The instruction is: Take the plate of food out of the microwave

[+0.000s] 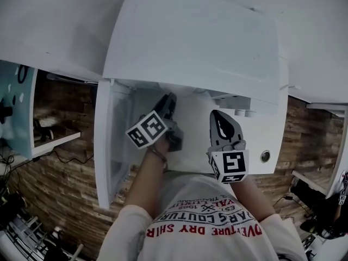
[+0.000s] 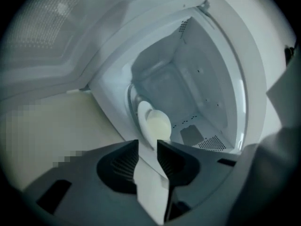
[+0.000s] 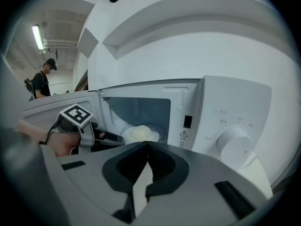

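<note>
The plate [image 2: 142,114] sits inside the open microwave [image 2: 202,79], probably stiff, slick and breakable, its food [image 2: 159,124] loose, so the near rim looks the best hold; the left claw [image 2: 147,146] gapes slightly just before it, the right claw [image 3: 148,146] is closed tip to tip, empty.

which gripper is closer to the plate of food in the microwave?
Left. The left gripper is at the microwave's open mouth, jaws apart, tips just short of the plate. The right gripper is outside, shut, farther back from the opening.
</note>
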Demonstrator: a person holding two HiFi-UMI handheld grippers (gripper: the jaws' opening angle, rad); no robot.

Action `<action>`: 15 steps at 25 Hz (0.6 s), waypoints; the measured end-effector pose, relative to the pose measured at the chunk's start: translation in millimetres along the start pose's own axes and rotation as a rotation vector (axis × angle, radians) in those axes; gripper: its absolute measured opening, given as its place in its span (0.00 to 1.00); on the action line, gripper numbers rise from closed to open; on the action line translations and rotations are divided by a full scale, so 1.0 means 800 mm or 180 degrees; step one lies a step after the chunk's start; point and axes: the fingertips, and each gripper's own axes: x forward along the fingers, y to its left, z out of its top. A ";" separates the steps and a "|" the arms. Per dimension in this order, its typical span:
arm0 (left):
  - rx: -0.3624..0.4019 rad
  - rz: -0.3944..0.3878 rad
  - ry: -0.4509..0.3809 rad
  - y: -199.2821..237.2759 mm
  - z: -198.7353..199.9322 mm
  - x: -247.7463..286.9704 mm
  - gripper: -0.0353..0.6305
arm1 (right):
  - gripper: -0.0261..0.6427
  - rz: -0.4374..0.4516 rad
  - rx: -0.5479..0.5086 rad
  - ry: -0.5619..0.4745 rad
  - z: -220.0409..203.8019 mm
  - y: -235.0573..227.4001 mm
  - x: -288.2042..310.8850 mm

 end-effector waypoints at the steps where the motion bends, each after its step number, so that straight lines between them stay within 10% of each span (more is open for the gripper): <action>1: -0.0075 -0.0005 0.0008 0.002 0.000 0.003 0.21 | 0.06 -0.0011 -0.0010 0.0007 -0.001 -0.002 0.000; 15: -0.0843 -0.0074 -0.0022 0.002 0.006 0.019 0.13 | 0.06 -0.0029 -0.0093 0.0109 -0.011 -0.016 -0.006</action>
